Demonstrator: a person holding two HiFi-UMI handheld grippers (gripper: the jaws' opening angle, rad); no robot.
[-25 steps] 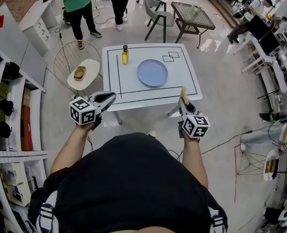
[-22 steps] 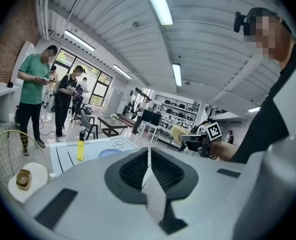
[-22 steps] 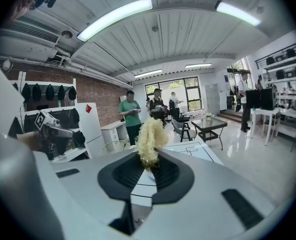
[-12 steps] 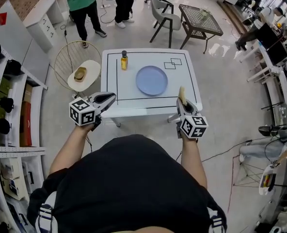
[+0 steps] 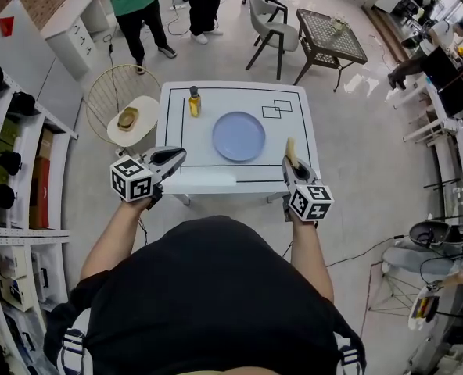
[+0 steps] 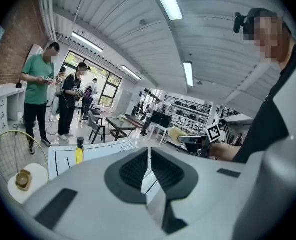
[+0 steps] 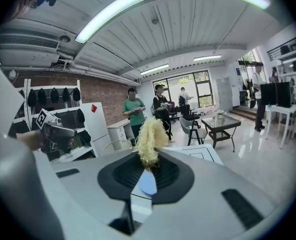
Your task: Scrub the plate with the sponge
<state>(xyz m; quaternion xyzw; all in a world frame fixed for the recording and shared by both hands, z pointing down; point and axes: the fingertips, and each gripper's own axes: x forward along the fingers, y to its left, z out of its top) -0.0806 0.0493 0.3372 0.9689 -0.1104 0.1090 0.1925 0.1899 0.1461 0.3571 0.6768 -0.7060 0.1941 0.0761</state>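
No words or numbers can be read. The cube (image 5: 132, 180) on the left gripper (image 5: 178, 157) and the cube (image 5: 310, 202) on the right gripper (image 5: 291, 159) show only black-and-white square patterns. The bottle (image 5: 193, 101) is too small to read.

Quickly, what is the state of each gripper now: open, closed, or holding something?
The left gripper is closed, holding nothing.
The right gripper is closed on the yellow sponge.
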